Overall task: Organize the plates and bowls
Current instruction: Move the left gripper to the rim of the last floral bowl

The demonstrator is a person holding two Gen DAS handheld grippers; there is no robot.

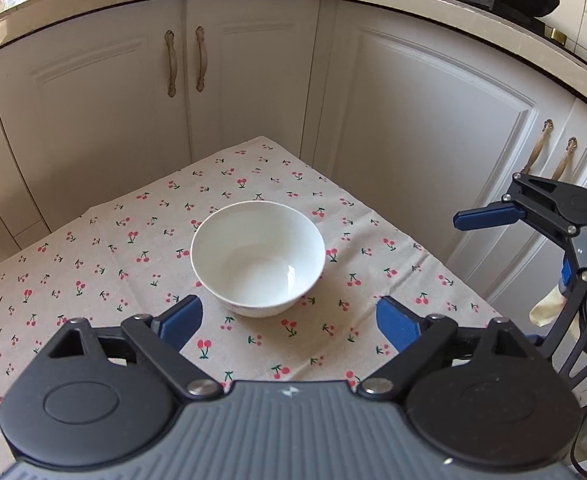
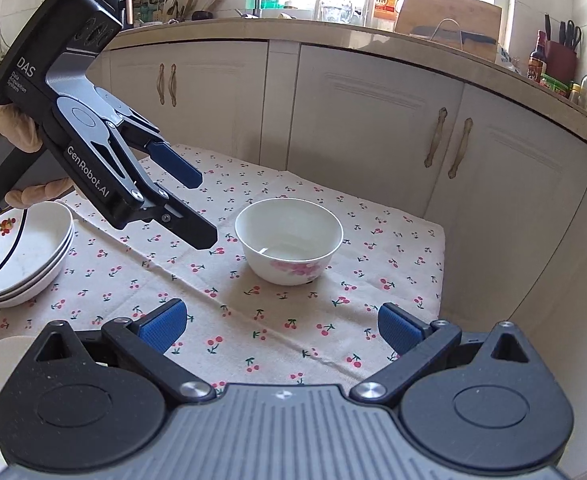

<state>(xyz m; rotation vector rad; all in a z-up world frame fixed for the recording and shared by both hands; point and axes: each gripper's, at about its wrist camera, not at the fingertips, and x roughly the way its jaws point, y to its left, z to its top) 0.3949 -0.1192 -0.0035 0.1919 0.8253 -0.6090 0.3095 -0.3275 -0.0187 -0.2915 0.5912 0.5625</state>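
A: 1 glossy white bowl (image 1: 258,258) sits upright on the table (image 1: 93,248), round and deep, with pink blossoms painted on its outer wall, clearest from the right wrist. The cloth under it is beige, creased, dotted with small red cherries.

B: And the left hand-held gripper (image 1: 289,322)?

A: Just short of the bowl, blue ribbed pads spread wide, nothing between them. From the right wrist you see it tilted down toward the bowl, a gloved hand (image 2: 13,136) wrapped round its handle.

B: The right hand-held gripper (image 2: 281,326)?

A: Also on the near side of the bowl, held back, jaws parted and empty, pointing level across the cloth.

B: Anything else?

A: Left of the bowl, well apart, a stack of shallow white plates (image 2: 17,256) with dark rim lines; the top 1 carries a strawberry print. Cream panelled cabinets (image 1: 253,80) stand beyond the bowl.
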